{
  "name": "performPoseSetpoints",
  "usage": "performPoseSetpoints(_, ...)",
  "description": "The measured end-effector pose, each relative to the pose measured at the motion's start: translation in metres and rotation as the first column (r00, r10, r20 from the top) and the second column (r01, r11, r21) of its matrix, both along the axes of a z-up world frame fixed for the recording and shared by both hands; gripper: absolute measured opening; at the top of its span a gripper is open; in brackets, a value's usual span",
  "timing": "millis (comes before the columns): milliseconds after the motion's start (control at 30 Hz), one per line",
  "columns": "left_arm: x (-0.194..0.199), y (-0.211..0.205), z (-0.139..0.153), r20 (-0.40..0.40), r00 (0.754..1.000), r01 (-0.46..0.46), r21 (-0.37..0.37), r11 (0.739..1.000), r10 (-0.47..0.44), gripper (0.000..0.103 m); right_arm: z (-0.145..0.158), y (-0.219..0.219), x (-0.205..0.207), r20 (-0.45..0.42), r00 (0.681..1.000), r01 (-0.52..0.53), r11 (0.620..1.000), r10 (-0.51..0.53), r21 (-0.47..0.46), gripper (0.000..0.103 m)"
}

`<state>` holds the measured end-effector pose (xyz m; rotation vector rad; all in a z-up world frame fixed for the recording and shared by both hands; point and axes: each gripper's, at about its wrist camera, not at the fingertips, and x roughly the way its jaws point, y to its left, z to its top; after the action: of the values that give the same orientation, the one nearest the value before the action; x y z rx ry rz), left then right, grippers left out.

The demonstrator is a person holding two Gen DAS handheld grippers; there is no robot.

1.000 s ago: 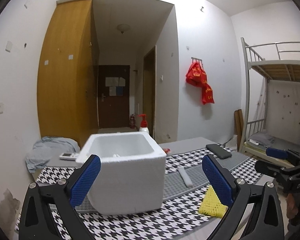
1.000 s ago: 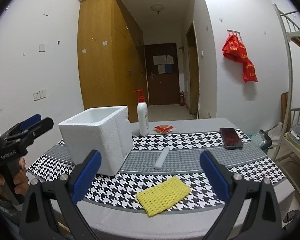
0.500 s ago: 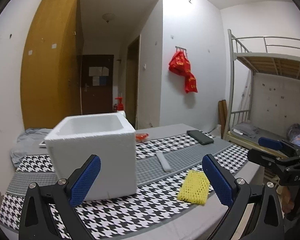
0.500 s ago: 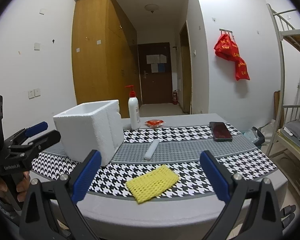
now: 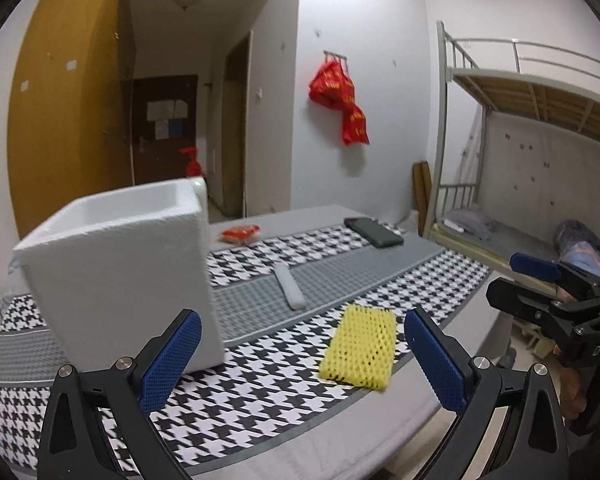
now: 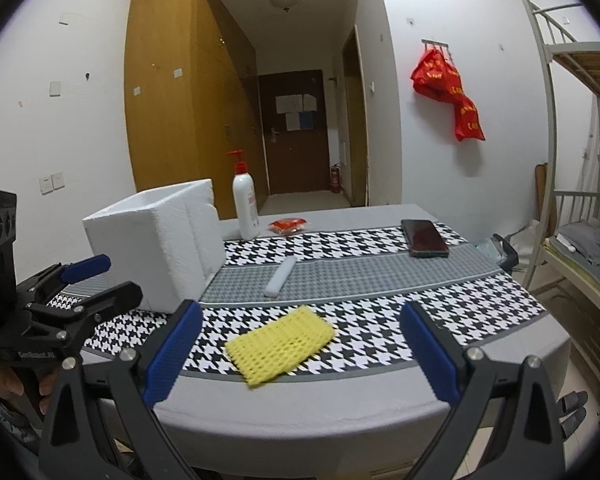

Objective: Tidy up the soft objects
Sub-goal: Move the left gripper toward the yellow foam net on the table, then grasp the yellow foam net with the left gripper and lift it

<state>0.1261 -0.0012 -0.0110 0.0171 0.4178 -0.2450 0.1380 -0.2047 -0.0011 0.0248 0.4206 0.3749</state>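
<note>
Soft things are what I am sorting, and none is in hand yet. Largest first: my table (image 6: pixel 380 412), under a houndstooth runner, spreads ahead of both tools. On it the white foam box (image 6: pixel 156 244) stands ahead and to the left of my right tool (image 6: pixel 300 350), and just beyond the left finger of my left tool (image 5: pixel 300 356); I take it for the bin. Next in size, the yellow foam net sleeve (image 6: pixel 280 344) lies flat just ahead of my right tool, between its fingers as that camera sees it, near the table's front edge. Beyond it rests a small white foam stick (image 6: pixel 281 277), and further off a dark phone (image 6: pixel 424 238), a pump bottle (image 6: pixel 245 200) and a red packet (image 6: pixel 288 224).

Both tools are spread wide with nothing between the pads. I judge this the approach to the first pick. The next move calls for lowering one tool over the sleeve and closing lightly on an edge, since it looks thin and squashy, then carrying it to the box.

The box's inside is only partly visible from my left tool, so I cannot tell whether anything lies at its bottom. That view is blurred, and the box hides most of the bottle there.
</note>
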Motion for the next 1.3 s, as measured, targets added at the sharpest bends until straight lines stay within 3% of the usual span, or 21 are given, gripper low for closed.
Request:
performPoseSetpoints(533, 0.036, -0.038, -0.025, -0.139, 0.988, 0.079, 0.055, 0.995, -0.071, 0.102, -0.021, -0.028, 0.022, -0.08, 0.995, 0.059, 0.998, -0.056, 0.024, 0.1)
performPoseSetpoints(1300, 0.089, -0.073, -0.058, -0.3, 0.953, 0.074, 0.109, 0.991, -0.038, 0.101, -0.044, -0.062, 0.061, -0.151, 0.987, 0.067, 0.997, -0.059, 0.045, 0.1)
